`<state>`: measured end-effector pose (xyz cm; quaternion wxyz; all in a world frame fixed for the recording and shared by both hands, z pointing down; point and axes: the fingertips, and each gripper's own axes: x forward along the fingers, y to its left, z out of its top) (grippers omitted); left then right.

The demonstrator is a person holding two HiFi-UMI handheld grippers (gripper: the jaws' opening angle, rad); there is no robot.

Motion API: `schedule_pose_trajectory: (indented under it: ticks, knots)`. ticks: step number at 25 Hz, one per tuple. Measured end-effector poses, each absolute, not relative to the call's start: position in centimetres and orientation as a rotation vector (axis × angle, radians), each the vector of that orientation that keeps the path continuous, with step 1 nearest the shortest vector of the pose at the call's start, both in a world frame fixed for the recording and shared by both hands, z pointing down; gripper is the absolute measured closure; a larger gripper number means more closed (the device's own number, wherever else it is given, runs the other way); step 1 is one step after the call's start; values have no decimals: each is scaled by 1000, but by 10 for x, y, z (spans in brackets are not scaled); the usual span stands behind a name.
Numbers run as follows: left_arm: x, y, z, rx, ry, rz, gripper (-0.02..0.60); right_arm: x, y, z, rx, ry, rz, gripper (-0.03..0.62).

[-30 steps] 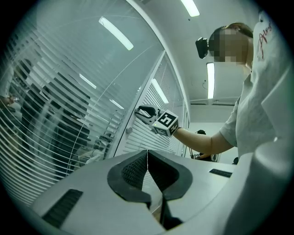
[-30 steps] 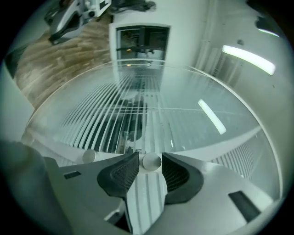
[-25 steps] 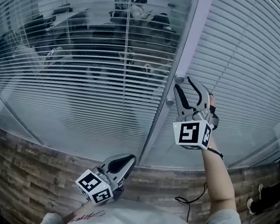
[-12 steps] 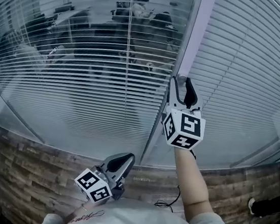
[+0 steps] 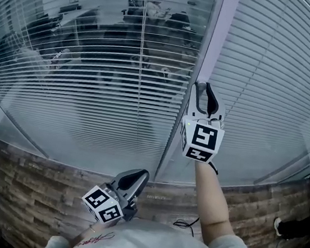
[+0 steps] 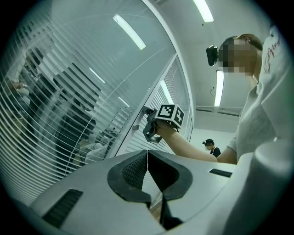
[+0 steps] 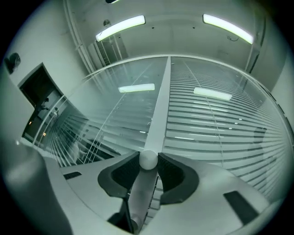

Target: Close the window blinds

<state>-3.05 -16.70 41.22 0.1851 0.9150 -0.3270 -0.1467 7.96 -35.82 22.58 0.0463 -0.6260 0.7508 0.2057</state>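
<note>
The blinds hang inside a glass partition. The left blind (image 5: 96, 56) has its slats open, so the office behind shows through. The slats of the right blind (image 5: 275, 68) stand closer together. Between them runs a pale frame post (image 5: 214, 38) with a small round knob (image 7: 148, 159) on it. My right gripper (image 5: 202, 88) is raised to the post; its jaws have just been closing and its pads now press on the knob from both sides. My left gripper (image 5: 137, 176) hangs low near my body, shut, with nothing in it.
A second small knob (image 6: 136, 128) sits on the post just below the gripped one. People sit at desks (image 5: 153, 7) beyond the glass. Wood-pattern floor (image 5: 22, 188) lies below the partition. Another person (image 6: 210, 146) stands far off down the corridor.
My right gripper has rolled and shifted left from beside the post onto the upper knob, and its jaws have come together on it. The left gripper has stayed where it was.
</note>
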Motion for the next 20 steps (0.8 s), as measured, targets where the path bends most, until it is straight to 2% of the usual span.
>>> schedule_pose_trajectory:
  ticks: [7, 20]
  knots:
    - [-25, -168, 413, 2577, -902, -410, 563, 76, -360, 226, -1991, 2385, 1109, 462]
    - [-21, -165, 417, 2594, -882, -404, 563, 71, -359, 238, -1931, 2490, 1661, 462]
